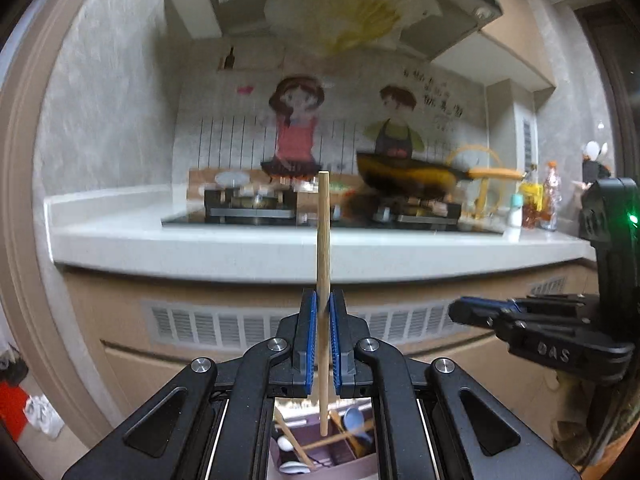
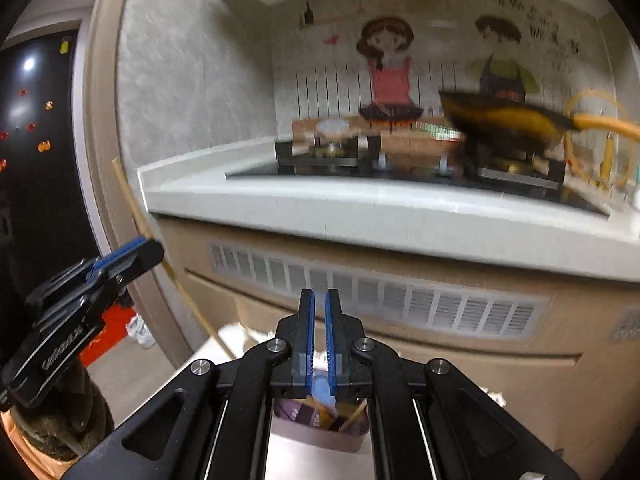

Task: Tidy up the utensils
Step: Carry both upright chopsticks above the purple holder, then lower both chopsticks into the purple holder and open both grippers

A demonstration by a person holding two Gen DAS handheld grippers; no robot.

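Observation:
My left gripper (image 1: 323, 298) is shut on a wooden chopstick (image 1: 323, 240) that stands nearly upright between its blue pads, its lower end hanging over a mauve utensil organizer (image 1: 352, 466). The organizer holds several chopsticks, white spoons and a blue spoon. In the right wrist view the left gripper (image 2: 132, 254) shows at the left with the chopstick (image 2: 132, 204) slanting through it. My right gripper (image 2: 319, 300) has its pads nearly together; a pale blue spoon (image 2: 322, 390) sits low between them, over the organizer (image 2: 320, 436). The right gripper also shows at the right of the left wrist view (image 1: 472, 314).
A white kitchen counter (image 1: 240, 246) with a gas hob (image 1: 256, 206) and a dark wok (image 1: 408, 178) lies ahead. Bottles (image 1: 540, 204) stand at the counter's right end. A vented cabinet front (image 2: 400, 300) is below. The organizer rests on a pale surface (image 2: 320, 464).

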